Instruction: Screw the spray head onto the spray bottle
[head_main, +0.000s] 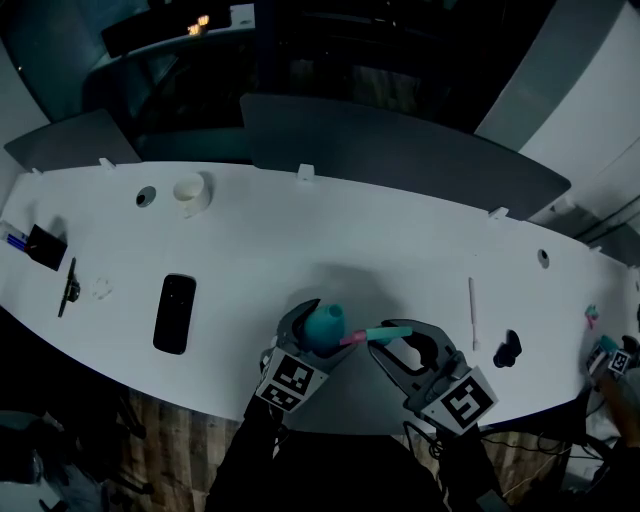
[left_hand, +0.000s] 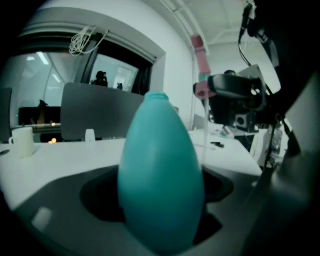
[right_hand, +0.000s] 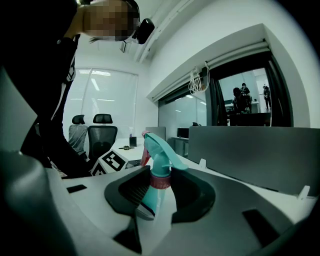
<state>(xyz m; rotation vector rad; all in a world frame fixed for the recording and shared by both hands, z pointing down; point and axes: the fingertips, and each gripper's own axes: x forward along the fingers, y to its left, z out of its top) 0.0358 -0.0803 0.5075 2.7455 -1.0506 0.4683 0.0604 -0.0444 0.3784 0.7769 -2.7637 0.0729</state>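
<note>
A teal spray bottle stands upright near the table's front edge, and my left gripper is shut on its body. In the left gripper view the bottle fills the space between the jaws and its neck is bare and open. My right gripper is shut on the teal spray head, which has a pink collar and trigger. It holds the head just right of the bottle's neck, apart from it. In the right gripper view the spray head sits upright between the jaws, with its clear tube hanging down.
On the white table lie a black phone, a pen, a black box and a white cup at the left. A thin white stick and a small black object lie at the right. A grey partition stands behind.
</note>
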